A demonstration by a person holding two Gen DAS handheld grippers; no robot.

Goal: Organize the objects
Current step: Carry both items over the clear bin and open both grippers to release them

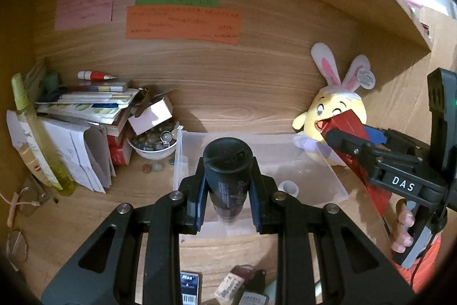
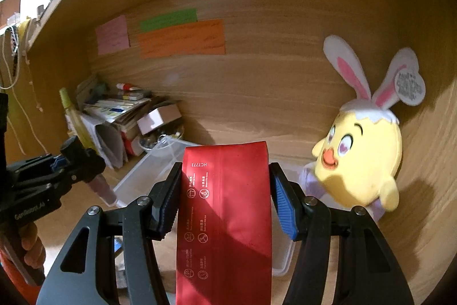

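My left gripper (image 1: pixel 228 176) is shut on a black tube (image 1: pixel 228 173) with a dark cap and holds it upright above a clear plastic bin (image 1: pixel 322 179). My right gripper (image 2: pixel 225 190) is shut on a red foil packet (image 2: pixel 225 213) and holds it over the bin's right end (image 2: pixel 137 176). In the left wrist view the right gripper (image 1: pixel 340 137) and the red packet (image 1: pixel 348 125) sit at the right, in front of the plush. In the right wrist view the left gripper (image 2: pixel 74 159) sits at the left with the tube's end (image 2: pixel 102 187) pointing down.
A yellow chick plush with bunny ears (image 1: pixel 340 116) leans in the right corner. A stack of books and papers (image 1: pixel 85 110), a green spray bottle (image 1: pixel 34 133) and a white bowl of stones (image 1: pixel 154 145) crowd the left. A small white ring (image 1: pixel 288 187) lies in the bin. Small packets (image 1: pixel 231 285) lie near the desk's front.
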